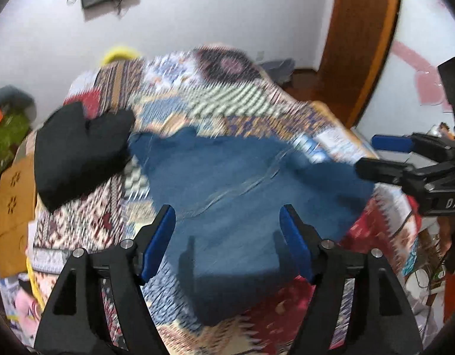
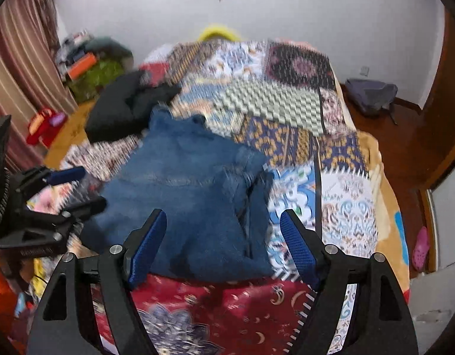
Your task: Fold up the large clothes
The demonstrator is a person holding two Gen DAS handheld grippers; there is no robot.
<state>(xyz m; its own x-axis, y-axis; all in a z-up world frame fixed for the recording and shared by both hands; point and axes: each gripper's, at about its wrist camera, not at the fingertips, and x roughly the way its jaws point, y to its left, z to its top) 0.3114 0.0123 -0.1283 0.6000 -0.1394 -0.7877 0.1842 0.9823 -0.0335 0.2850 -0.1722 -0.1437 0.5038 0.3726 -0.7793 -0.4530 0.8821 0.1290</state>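
Observation:
A blue denim garment [image 1: 236, 195] lies partly folded on the patchwork bedspread [image 1: 215, 97]; it also shows in the right wrist view [image 2: 186, 204]. My left gripper [image 1: 227, 216] is open and empty, hovering above the garment's near part. My right gripper [image 2: 223, 222] is open and empty above the garment's near right edge. The right gripper also shows at the right of the left wrist view [image 1: 372, 155], open, and the left gripper shows at the left of the right wrist view [image 2: 79, 186], open. Both views are motion-blurred.
A black garment [image 1: 76, 151] lies on the bed to the left of the denim, also in the right wrist view [image 2: 123, 109]. Clutter stands along the left wall [image 2: 88, 71]. A grey bag [image 2: 372, 94] sits on the wooden floor at right. A wooden door frame [image 1: 363, 44] stands beyond the bed.

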